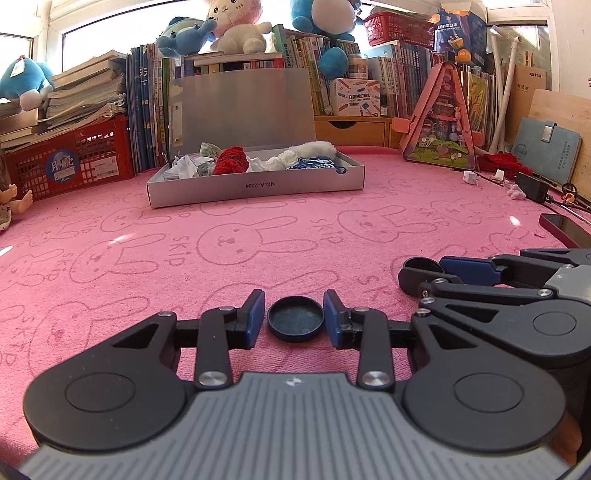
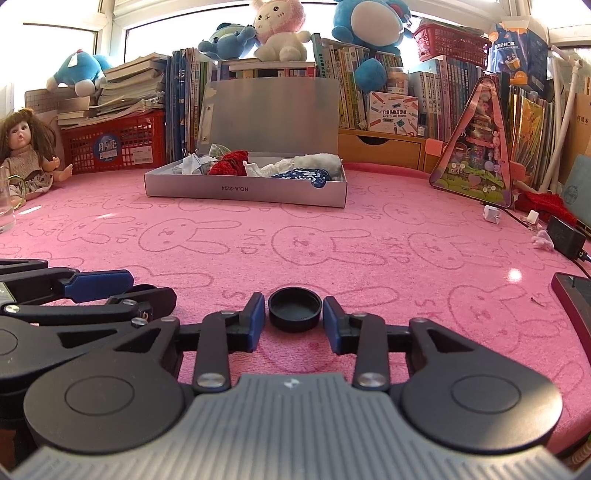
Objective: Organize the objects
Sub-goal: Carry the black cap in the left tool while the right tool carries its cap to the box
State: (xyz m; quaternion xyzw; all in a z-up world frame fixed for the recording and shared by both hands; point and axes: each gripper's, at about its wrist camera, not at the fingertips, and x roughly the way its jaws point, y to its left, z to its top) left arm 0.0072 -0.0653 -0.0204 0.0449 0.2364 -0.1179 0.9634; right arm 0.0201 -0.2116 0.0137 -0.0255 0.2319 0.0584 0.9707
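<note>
Left gripper [image 1: 294, 319] low on the pink bunny-print cloth [image 1: 258, 240], blue pads clamped on a round black plastic cap, hollow side up [image 1: 295, 320]. Right gripper [image 2: 294, 314] just beside it, jaws likewise pinching a second round black cap [image 2: 294, 307]. Ahead of both, well apart: open grey cardboard box [image 2: 243, 192] holding red, white and blue fabric items. Behind it, shelved books [image 2: 354, 74] and plush toys [image 2: 280, 33].

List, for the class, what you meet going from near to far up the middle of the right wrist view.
Right gripper shut on a round black cap → bare pink bunny-print mat → open grey box of crumpled cloth items → its raised lid → row of books → plush toys on top.
</note>
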